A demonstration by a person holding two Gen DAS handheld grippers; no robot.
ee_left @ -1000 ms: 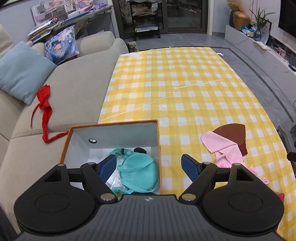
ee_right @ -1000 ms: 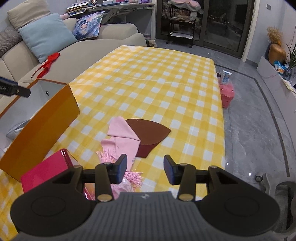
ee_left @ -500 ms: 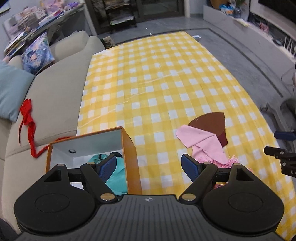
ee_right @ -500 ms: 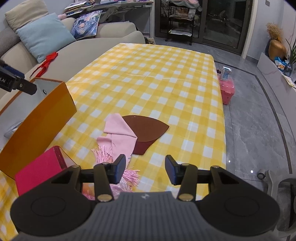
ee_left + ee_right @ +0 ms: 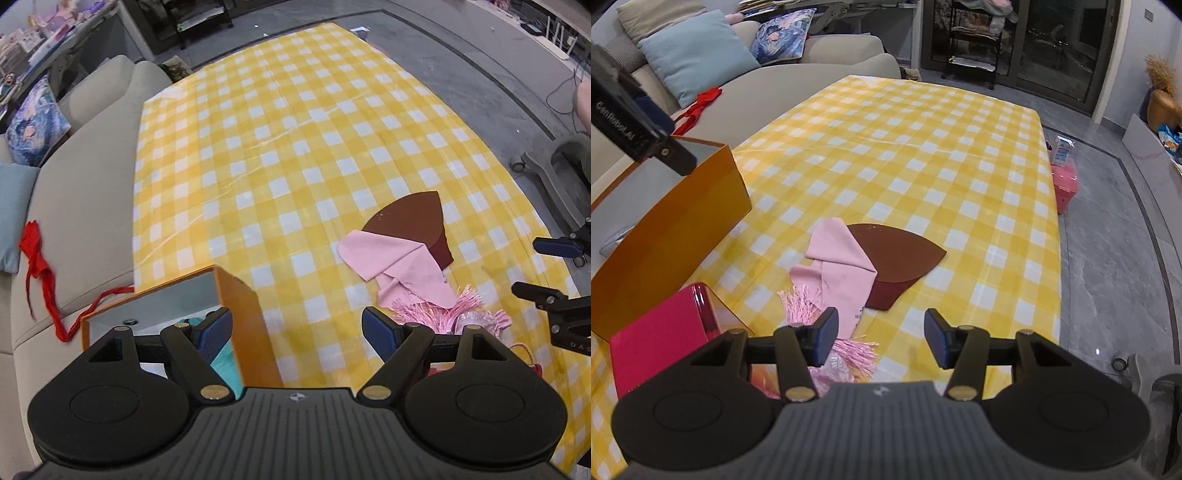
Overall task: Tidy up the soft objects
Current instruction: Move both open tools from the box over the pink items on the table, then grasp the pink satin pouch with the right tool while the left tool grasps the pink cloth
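Orange box point(image 5: 242, 314): at my left, on the yellow checked cloth point(image 5: 295, 147), teal fabric point(image 5: 227, 363) inside.
My left gripper point(image 5: 297, 332): jaws wide apart, holding nothing, above the box's right wall.
Pink scarf point(image 5: 842, 275): on the cloth, partly over a brown leaf-shaped piece point(image 5: 901, 254).
My right gripper point(image 5: 881, 338): jaws apart, empty, above the scarf's fringe point(image 5: 803, 299).
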